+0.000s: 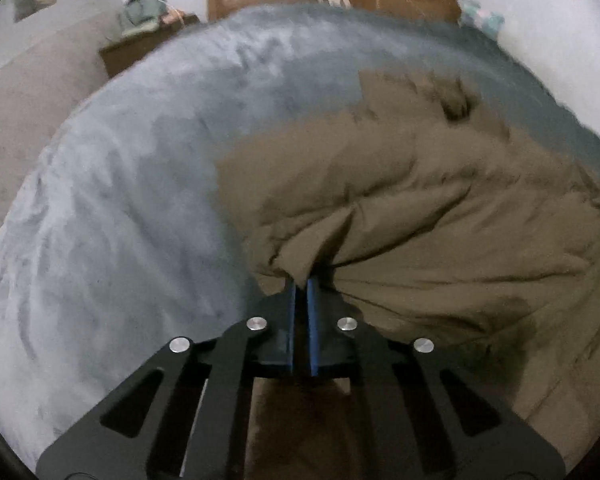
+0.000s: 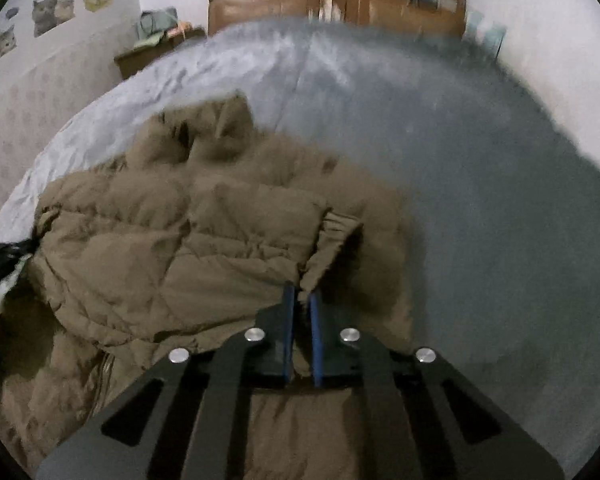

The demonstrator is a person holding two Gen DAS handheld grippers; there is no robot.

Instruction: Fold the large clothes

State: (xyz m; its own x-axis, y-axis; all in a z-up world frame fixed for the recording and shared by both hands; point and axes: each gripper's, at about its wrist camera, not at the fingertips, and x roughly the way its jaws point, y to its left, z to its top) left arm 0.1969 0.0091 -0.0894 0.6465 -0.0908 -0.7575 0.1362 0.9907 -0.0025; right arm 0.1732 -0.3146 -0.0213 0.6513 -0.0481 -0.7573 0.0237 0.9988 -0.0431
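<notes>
We are mid-fold on the coat (image 1: 400, 200), a brown quilted puffer lying on the bed (image 1: 120, 200). Our left gripper (image 1: 301, 284) has its blue fingers (image 1: 290, 320) pressed nearly together on a gathered pinch of coat fabric, with creases fanning out from the grip. Our right gripper (image 2: 301, 296) does the same on its side: fingers (image 2: 315, 340) close together, nipping an edge of the coat (image 2: 180, 240) near a cuff-like opening just beyond the tips. Both views are blurred, so we judge the fabric is lifted and travelling, though we cannot tell how far off the bed it hangs.

The step in hand looks like carrying the near edge of the coat over the rest of it. The next move calls for keeping both pinches firm and level, carrying the two held points forward together so the folded edge lands straight, then lowering before letting go. The padding is bulky and springy, so we expect it to puff back and slide unless it is laid down flat and pressed.

The bed carries a grey plush blanket, soft and rumpled. Beyond it stands a brown wooden headboard (image 2: 336, 0), a low nightstand (image 2: 156, 52) with clutter on top, and a pale wall with cat stickers (image 2: 52, 10) on the left
</notes>
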